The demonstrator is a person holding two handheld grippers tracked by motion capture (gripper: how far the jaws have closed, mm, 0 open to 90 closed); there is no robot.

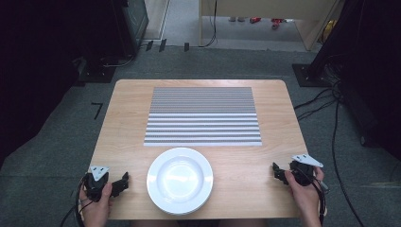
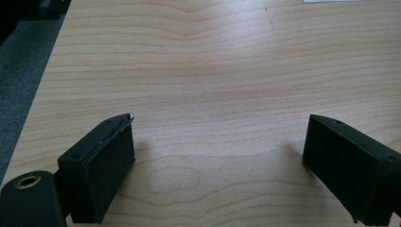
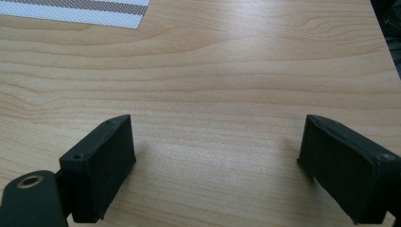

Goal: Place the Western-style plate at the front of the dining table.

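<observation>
Plate (image 1: pixel 179 180), white and round with no long axis or readable marking, sits at the near edge of the table (image 1: pixel 127 104), just before a striped mat (image 1: pixel 203 116). Left gripper (image 1: pixel 124 181) and right gripper (image 1: pixel 277 171) flank it, jaws wide, holding nothing. Grey carpet and cables surround the wooden table.

— How does your light look from above?
— Your worktop (image 1: pixel 265 156) is evenly lit from overhead, while the surroundings fall into deep black. The plate (image 1: pixel 179 180) throws soft glare at you.
— And the gripper views?
— A pale sheen crosses the wood, faint shadows sit beside your jaws, and the near parts go slightly soft.
</observation>
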